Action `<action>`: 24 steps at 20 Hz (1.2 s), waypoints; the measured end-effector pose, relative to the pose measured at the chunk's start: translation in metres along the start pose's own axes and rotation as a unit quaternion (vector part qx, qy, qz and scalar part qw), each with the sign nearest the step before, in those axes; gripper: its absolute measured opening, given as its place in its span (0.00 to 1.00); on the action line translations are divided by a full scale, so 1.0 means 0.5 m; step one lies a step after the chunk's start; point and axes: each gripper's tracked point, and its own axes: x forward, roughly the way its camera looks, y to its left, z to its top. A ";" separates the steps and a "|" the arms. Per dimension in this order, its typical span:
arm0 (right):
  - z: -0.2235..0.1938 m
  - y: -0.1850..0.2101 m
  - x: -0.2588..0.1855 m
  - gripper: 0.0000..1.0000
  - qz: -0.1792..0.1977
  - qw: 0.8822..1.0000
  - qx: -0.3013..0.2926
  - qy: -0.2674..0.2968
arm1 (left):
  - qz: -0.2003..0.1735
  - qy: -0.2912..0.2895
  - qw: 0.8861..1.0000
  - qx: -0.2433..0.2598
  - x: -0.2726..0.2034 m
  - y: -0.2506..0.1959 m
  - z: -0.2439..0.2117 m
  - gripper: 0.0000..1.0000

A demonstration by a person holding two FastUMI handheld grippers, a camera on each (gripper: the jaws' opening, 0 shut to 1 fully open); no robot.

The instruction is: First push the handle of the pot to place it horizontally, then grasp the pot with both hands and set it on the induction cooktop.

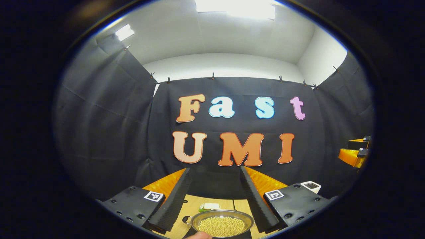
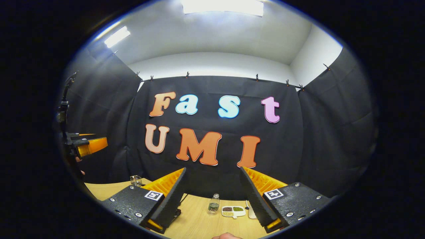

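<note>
My left gripper (image 1: pixel 215 196) and right gripper (image 2: pixel 212 196) both gape, above the round steel pot of yellow grains (image 1: pixel 221 223) (left gripper view).

Walls: black cloth drapes (image 2: pixel 212 132) clipped along their top edge, straight ahead and on both sides.
Upper wall: plain white (image 1: pixel 225 64) above the cloth.
Light: bright ceiling panels (image 2: pixel 222 6) overhead.
Furniture: pale wooden table (image 2: pixel 199 225) below.

Right tongs (image 2: pixel 214 196) spread open above wooden table (image 2: pixel 199 225); small bottle (image 2: pixel 214 203), divided dish (image 2: pixel 233 211) between fingers
</note>
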 end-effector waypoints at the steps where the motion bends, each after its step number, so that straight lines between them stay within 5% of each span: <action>1: 0.010 0.000 -0.008 0.95 0.002 1.000 -0.006 -0.007 | -0.002 0.002 1.000 -0.006 -0.002 0.001 0.002 0.99; 24: 0.006 -0.007 0.000 0.95 -0.008 1.000 -0.008 -0.023 | -0.020 -0.039 0.999 0.026 -0.006 -0.012 0.038 0.98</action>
